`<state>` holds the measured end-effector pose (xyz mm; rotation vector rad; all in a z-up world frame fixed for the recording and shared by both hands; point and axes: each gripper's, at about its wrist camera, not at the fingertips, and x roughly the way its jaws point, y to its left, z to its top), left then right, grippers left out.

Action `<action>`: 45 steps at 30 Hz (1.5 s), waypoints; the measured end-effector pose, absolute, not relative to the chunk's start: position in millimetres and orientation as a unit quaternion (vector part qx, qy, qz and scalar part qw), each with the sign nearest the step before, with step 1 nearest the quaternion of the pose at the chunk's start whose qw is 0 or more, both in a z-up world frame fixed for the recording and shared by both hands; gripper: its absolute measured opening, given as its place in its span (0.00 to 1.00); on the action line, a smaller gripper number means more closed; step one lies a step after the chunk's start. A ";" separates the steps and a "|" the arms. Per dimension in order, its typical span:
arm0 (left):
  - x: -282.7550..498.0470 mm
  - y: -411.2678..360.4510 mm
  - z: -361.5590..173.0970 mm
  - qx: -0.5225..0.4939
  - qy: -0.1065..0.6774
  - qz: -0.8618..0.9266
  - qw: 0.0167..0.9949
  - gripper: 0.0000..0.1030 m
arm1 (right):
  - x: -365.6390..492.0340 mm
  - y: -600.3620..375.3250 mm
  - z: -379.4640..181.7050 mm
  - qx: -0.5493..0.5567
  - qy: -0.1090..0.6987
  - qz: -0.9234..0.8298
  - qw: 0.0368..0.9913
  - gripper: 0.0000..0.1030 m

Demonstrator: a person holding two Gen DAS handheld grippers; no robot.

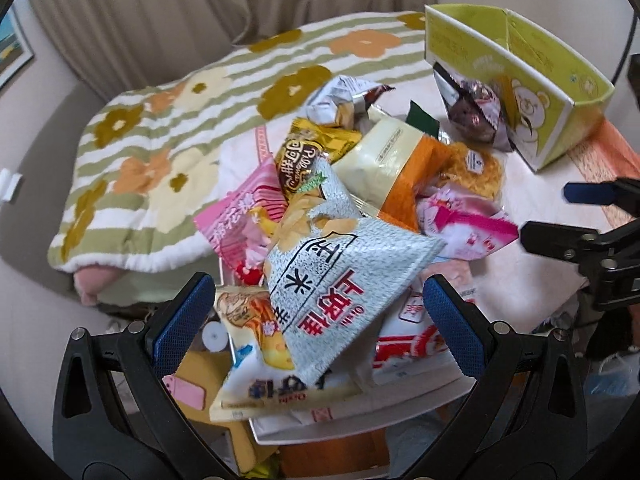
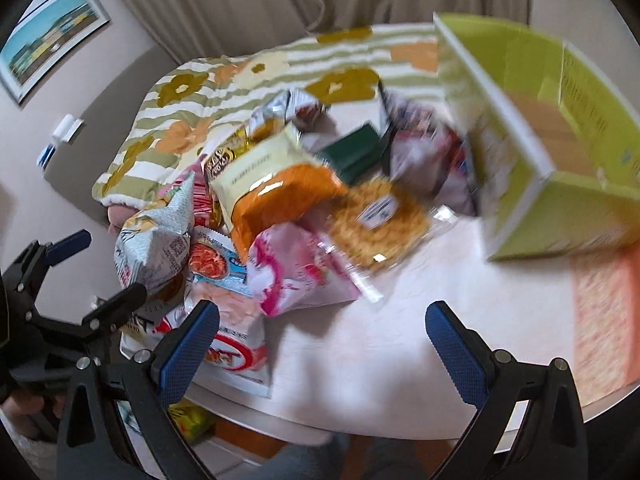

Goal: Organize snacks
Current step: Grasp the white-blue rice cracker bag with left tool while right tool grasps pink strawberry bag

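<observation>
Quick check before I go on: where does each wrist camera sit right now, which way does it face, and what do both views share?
Left wrist: low at the table's near edge, facing the snack pile; left tongs open around the grey chip bag; right tongs show at right.
Right wrist: further right, above bare table, facing the green box; right tongs open, empty.
Shared: pile, box, floral blanket.

The right wrist view smears the green cardboard box (image 2: 560,128) and the packets beside it (image 2: 424,140) past reading. A red-and-white packet (image 1: 412,344) lies mostly buried under the grey chip bag (image 1: 340,280). The table (image 2: 400,340) runs off the frame's lower edge. The framed picture (image 1: 12,48) is cut at the left edge.
</observation>
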<state>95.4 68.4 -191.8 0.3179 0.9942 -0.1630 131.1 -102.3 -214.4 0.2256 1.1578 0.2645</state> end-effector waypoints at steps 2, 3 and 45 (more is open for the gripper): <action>100.0 70.6 -198.5 0.155 0.476 -0.088 0.861 1.00 | 134.9 -97.4 -225.4 0.128 0.550 0.116 0.817 1.00; 103.2 72.3 -202.0 0.157 0.478 -0.096 0.859 1.00 | 137.7 -96.1 -230.7 0.141 0.553 0.110 0.814 1.00; 117.1 79.9 -191.7 0.136 0.467 -0.231 0.843 0.65 | 130.9 -138.8 -264.4 0.351 0.559 0.022 0.751 0.63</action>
